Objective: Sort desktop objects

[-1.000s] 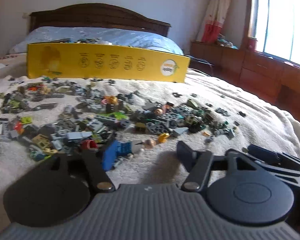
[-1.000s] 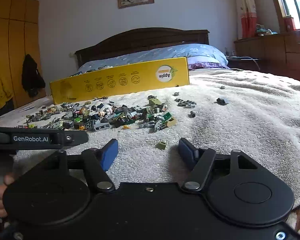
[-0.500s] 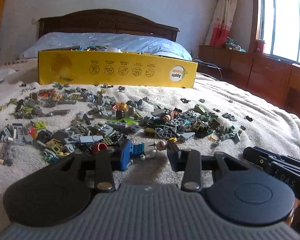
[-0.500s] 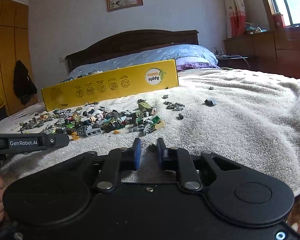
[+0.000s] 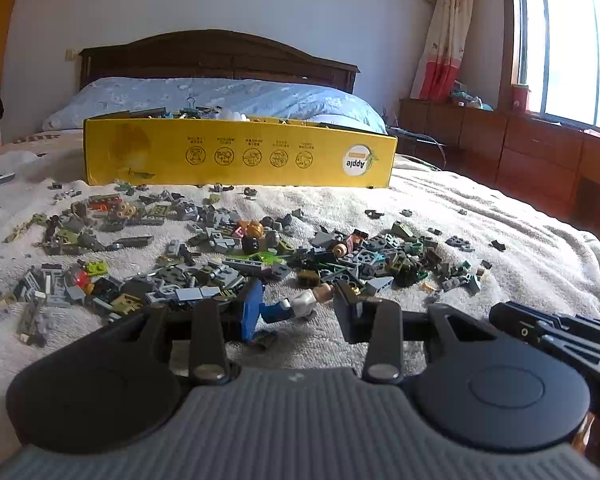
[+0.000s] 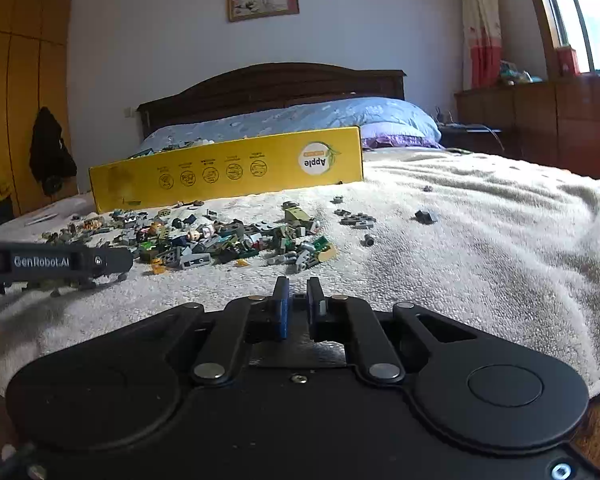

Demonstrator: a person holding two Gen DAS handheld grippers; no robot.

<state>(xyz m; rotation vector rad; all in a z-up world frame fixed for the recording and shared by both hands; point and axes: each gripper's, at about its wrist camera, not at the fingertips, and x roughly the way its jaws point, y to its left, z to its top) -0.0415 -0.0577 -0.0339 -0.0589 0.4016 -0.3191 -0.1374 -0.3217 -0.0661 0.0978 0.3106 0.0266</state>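
Observation:
A spread of small toy bricks (image 5: 220, 248) covers the pale towel on the bed, also seen as the brick pile (image 6: 220, 240) in the right wrist view. My left gripper (image 5: 296, 300) is shut on a toy minifigure (image 5: 300, 305) with blue legs and a white torso, lying crosswise between the pads just above the towel. My right gripper (image 6: 298, 292) is shut at the pile's near edge. Only a narrow slit is left between its pads, and a small dark piece shows in it, mostly hidden. Behind the bricks stands a long yellow box (image 5: 240, 156).
The yellow box (image 6: 220, 172) has loose pieces inside. A few stray bricks (image 6: 424, 216) lie to the right on the towel (image 6: 480, 260). The left tool's body (image 6: 60, 262) reaches in from the left, with a hand below it. Pillows and a dark headboard (image 5: 220, 56) stand behind.
Both grippers closed. The left jaws came together on the minifigure. The right jaws shut where a small olive brick lay, and it no longer lies on the towel. Both views tipped slightly upward.

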